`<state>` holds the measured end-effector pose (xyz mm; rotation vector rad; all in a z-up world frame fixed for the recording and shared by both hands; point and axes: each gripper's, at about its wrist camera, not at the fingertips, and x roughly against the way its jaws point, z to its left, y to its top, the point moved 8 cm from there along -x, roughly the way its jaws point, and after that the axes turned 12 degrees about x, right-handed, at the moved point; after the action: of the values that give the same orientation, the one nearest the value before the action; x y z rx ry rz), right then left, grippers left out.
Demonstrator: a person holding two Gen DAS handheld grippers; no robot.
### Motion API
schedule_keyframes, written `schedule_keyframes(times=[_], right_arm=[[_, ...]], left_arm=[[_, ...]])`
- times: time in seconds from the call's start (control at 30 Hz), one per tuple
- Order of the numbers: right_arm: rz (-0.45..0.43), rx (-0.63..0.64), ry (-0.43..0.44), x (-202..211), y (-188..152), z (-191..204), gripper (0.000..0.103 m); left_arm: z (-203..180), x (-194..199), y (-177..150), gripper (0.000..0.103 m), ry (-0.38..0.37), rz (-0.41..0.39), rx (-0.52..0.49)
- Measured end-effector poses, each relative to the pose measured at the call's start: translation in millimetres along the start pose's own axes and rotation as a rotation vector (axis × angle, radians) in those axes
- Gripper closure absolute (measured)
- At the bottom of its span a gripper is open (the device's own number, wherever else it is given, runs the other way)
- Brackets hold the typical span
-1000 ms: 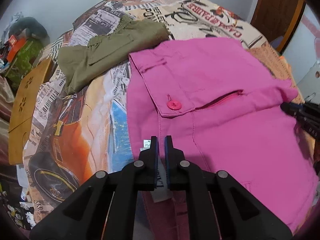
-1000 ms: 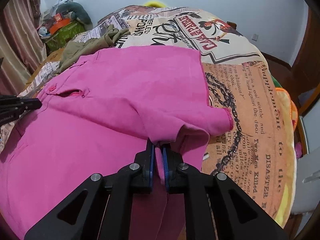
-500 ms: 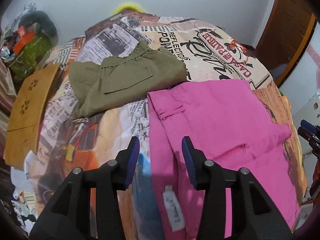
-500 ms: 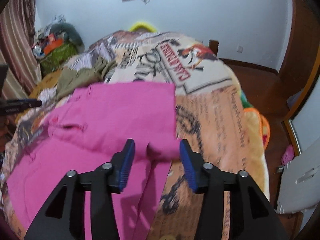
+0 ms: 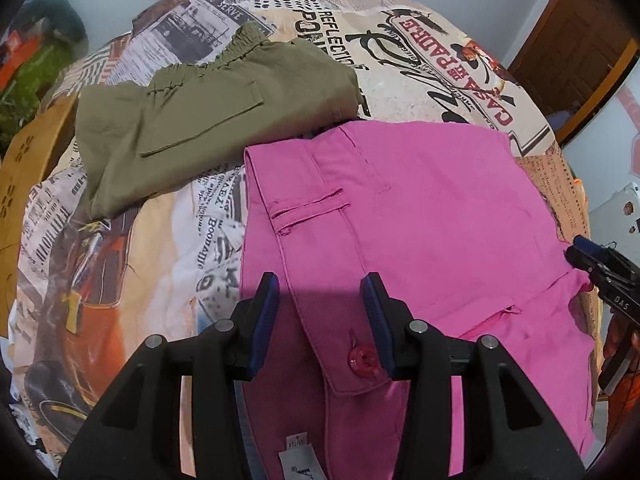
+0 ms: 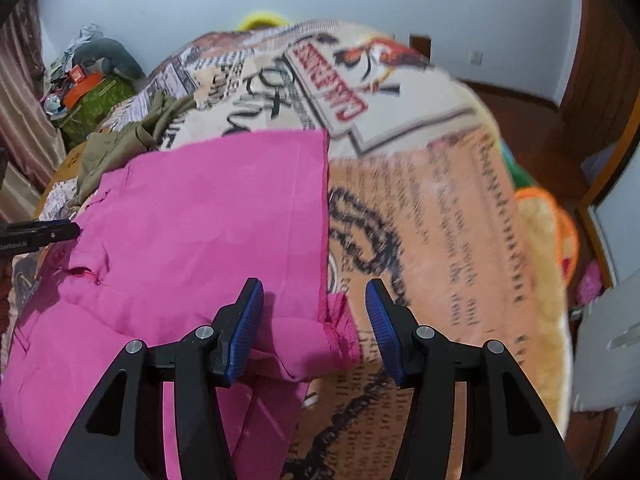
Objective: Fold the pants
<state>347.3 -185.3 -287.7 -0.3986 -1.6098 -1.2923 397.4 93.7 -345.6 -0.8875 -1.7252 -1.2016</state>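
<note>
Pink pants lie folded on a bed with a newspaper-print cover; the waistband, a belt loop and a red button face the left wrist camera. My left gripper hovers open over the waistband edge, its pads clear of the cloth. In the right wrist view the pink pants fill the left half. My right gripper stands open above the folded corner of the pants, holding nothing. The right gripper's tip shows at the far right of the left view.
Folded olive-green pants lie beyond the pink ones, toward the head of the bed. A wooden board sits at the bed's left edge. Clutter is piled in the far left corner. Wooden floor and a door lie to the right.
Both grippers were shut on the pink pants a second ago; they have let go and now stand open. Both have shifted across the bed, and the pants lie flat where they were released.
</note>
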Motion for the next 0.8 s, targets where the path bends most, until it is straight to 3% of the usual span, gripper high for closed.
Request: schedule_keyframes(times=[0.13,0.2,0.37,0.5,0.6,0.67,0.8], right_arm=[[0.024,-0.025,0.053,-9.5,-10.7,5.2,0.054],[0.014,-0.018,0.056,-8.6,-12.9,7.4,0.055],[-0.006,-0.027,0.089,-7.9,-14.0,11.3,0.069],[-0.02,0.032,0.054,-6.5,-13.9,18.4,0.082],[-0.019,0.06,0.036,-8.2,-11.8,20.6,0.089],[-0.018,0.066,0.034,-9.6,-10.9,19.8,0.091],[-0.005,0.117,0.007,-12.8,-11.9,23.6,0.093]], left_arm=[[-0.6,2.0,-1.9,0.061,-0.01,-0.009,-0.001],[-4.3,3.3,-4.1,0.07,-0.011,-0.012,-0.031],[-11.9,3.7,-7.4,0.077,0.01,-0.028,-0.11],[-5.9,5.0,-3.8,0.09,0.003,-0.024,-0.09],[-1.1,6.0,-1.8,0.095,-0.016,-0.019,-0.064],[-0.1,7.4,-1.3,0.095,-0.002,-0.032,-0.067],[-3.6,12.5,-3.6,0.095,0.098,-0.09,-0.134]])
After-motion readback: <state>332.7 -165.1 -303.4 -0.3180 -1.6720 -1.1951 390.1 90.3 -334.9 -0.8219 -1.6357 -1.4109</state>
